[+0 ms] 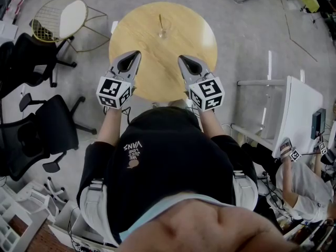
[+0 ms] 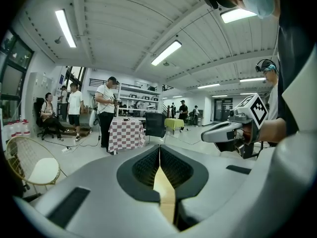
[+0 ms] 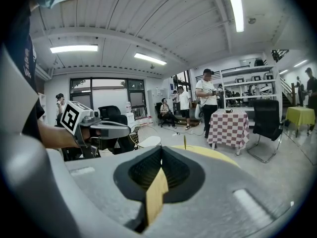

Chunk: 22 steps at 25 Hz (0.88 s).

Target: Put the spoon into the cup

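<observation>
While the spoon (image 1: 160, 21) stands in the cup (image 1: 163, 33) at the table's (image 1: 152, 70) twelve o'clock, the left gripper (image 1: 135, 55) and right gripper (image 1: 184, 61) hover near six, jaws pressed together, empty.

Left hand-held gripper (image 1: 135, 54), right hand-held gripper (image 1: 182, 59) side by side; jaws together, seemingly empty.

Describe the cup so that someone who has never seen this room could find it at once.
Find the round wooden table on the grey floor. Near the edge away from the person stands a small clear glass cup. It is the only thing standing on the tabletop, and a thin spoon rises from it.
</observation>
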Each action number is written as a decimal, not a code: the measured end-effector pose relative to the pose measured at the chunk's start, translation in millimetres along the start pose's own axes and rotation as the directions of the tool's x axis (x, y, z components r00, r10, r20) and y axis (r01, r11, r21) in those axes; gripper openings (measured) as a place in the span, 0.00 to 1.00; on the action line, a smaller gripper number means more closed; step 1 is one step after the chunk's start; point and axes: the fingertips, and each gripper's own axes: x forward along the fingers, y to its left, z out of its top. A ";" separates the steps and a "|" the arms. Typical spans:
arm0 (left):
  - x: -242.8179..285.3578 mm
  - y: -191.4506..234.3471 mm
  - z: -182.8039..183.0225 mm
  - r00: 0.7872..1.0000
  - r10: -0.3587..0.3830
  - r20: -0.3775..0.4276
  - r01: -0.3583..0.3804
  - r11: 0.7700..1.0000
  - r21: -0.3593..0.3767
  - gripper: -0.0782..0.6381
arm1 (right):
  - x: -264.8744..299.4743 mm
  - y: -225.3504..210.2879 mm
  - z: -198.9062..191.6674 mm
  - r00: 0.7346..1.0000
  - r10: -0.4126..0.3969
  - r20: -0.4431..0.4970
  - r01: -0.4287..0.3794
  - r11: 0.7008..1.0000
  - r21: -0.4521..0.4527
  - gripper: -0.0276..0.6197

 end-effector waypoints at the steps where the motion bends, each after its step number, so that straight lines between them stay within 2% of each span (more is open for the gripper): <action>1: -2.1 -2.5 -0.4 1.000 -0.002 0.001 0.002 1.000 0.001 0.13 | -1.0 1.6 -0.8 1.000 0.003 -0.002 -0.003 1.000 -0.001 0.04; 22: -51.0 -29.2 -6.2 0.999 0.009 0.031 -0.009 1.000 -0.011 0.13 | -1.0 37.7 -15.5 0.997 0.063 -0.037 -0.063 0.998 0.004 0.04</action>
